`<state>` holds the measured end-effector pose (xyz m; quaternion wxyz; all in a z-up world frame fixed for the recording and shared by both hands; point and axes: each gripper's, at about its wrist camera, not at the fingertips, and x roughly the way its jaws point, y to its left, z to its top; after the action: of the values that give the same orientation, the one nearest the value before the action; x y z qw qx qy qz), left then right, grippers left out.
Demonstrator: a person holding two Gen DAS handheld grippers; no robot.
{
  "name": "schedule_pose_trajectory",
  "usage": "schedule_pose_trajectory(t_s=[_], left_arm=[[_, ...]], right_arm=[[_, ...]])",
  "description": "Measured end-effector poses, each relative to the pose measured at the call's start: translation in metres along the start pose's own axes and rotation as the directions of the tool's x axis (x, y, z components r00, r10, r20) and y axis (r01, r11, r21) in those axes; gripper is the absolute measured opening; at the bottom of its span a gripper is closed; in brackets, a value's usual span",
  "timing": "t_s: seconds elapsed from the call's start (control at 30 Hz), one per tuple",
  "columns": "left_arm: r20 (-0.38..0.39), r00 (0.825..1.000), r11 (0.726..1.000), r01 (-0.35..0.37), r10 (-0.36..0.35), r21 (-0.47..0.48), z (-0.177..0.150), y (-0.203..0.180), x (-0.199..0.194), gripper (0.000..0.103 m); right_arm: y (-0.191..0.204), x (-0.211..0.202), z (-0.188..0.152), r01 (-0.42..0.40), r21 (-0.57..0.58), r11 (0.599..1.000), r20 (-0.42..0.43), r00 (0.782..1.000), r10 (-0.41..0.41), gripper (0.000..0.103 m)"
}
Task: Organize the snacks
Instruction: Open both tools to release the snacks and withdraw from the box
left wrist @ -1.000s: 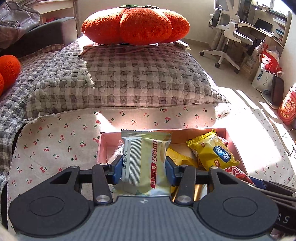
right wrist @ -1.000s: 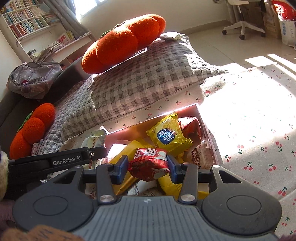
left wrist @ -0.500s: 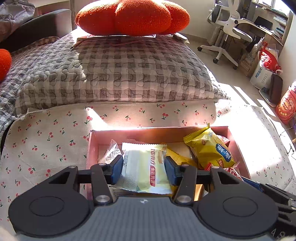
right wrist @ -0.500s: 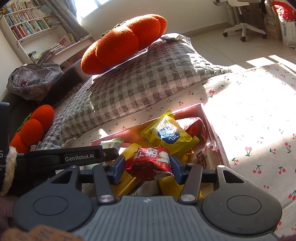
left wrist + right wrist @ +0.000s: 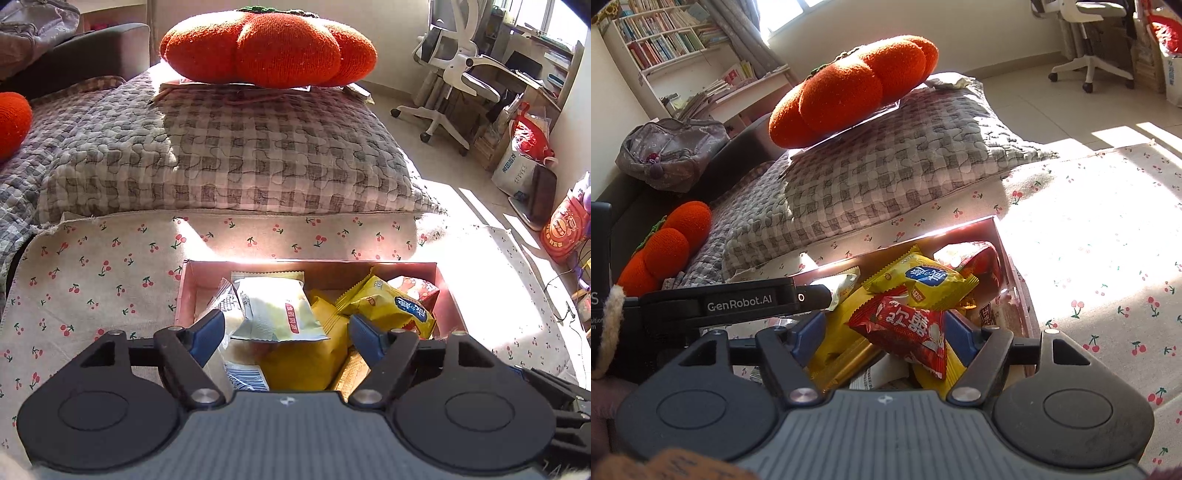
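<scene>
A pink box full of snack packets sits on a cherry-print cloth. My left gripper is open over the box; the pale green-white packet lies loose on the pile between the spread fingers. My right gripper is open too, with a red packet lying tilted between its fingers on the pile. A yellow packet with a blue label lies at the right of the box and also shows in the right wrist view. The box's right wall shows there.
A grey checked cushion with an orange pumpkin pillow lies behind the box. A white office chair and bags stand on the floor at right. The left gripper's body reaches across the right wrist view.
Both grippers have opened. The green-white packet has dropped from the left gripper onto the pile, and the red packet now lies loose between the right fingers.
</scene>
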<state>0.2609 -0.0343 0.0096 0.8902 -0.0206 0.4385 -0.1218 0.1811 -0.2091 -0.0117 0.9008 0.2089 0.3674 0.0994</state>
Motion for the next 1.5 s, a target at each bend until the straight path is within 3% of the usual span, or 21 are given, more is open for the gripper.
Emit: schedule_pose_trajectory(t_s=[0.2, 0.53, 1.17, 1.5], left_arm=[[0.032, 0.999, 1.000, 0.007, -0.007, -0.008, -0.009, 0.000, -0.024, 0.091], [0.063, 0.997, 0.999, -0.044, 0.045, -0.008, -0.043, 0.008, -0.064, 0.103], [0.028, 0.991, 0.990, -0.131, 0.133, -0.049, -0.120, 0.039, -0.112, 0.103], [0.074, 0.978, 0.980, -0.198, 0.196, 0.028, -0.150, 0.022, -0.122, 0.103]], right_arm=[[-0.003, -0.022, 0.002, 0.013, -0.061, 0.998, 0.021, 1.000, -0.012, 0.080], [-0.013, -0.051, -0.009, 0.068, -0.120, 0.990, 0.036, 0.997, -0.064, 0.096], [-0.025, -0.077, -0.048, 0.167, -0.208, 0.964, 0.005, 0.985, -0.170, 0.100], [-0.013, -0.076, -0.071, 0.232, -0.303, 0.924, -0.053, 0.964, -0.259, 0.101]])
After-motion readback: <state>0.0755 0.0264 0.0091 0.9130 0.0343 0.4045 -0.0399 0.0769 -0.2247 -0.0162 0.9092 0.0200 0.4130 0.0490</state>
